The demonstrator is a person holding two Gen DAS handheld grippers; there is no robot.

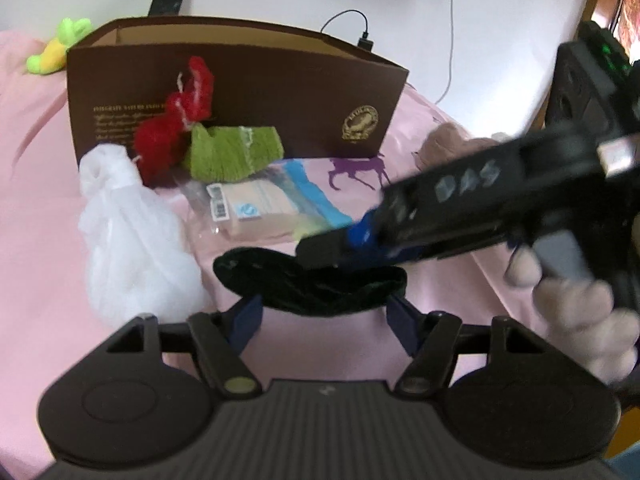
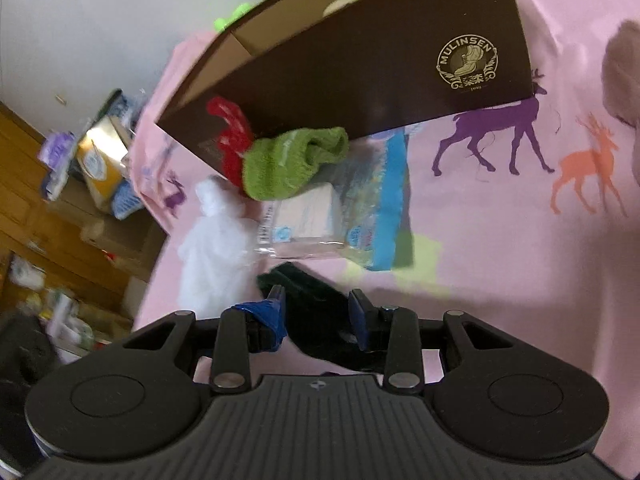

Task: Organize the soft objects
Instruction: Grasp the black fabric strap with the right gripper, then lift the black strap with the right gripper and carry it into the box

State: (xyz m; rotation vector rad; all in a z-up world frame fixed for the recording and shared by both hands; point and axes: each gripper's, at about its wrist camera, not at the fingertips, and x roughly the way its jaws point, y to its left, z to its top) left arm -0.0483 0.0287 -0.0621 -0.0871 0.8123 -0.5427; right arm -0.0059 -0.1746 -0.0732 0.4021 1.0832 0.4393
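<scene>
A black soft cloth (image 1: pixel 312 284) lies on the pink deer-print sheet (image 1: pixel 40 200). My left gripper (image 1: pixel 326 314) is open and wide, and the cloth's near edge sits between its blue fingertips. From the right, my right gripper (image 1: pixel 340 242) reaches in and is shut on the cloth's far edge. In the right wrist view the black cloth (image 2: pixel 320 328) fills the narrow gap of the right gripper (image 2: pixel 316 306). Behind the cloth stands a brown cardboard box (image 1: pixel 240 92), open at the top. A red knitted piece (image 1: pixel 176 128) and a green knitted piece (image 1: pixel 232 152) lean against its front.
A white plastic bag (image 1: pixel 132 240) lies left of the cloth, and a clear packet (image 1: pixel 256 208) lies behind it. A green-yellow plush (image 1: pixel 56 48) sits far left, a brownish plush (image 1: pixel 444 140) on the right. A person's hand (image 1: pixel 580 312) holds the right gripper. Shelves with clutter (image 2: pixel 92 168) stand beyond the bed's edge.
</scene>
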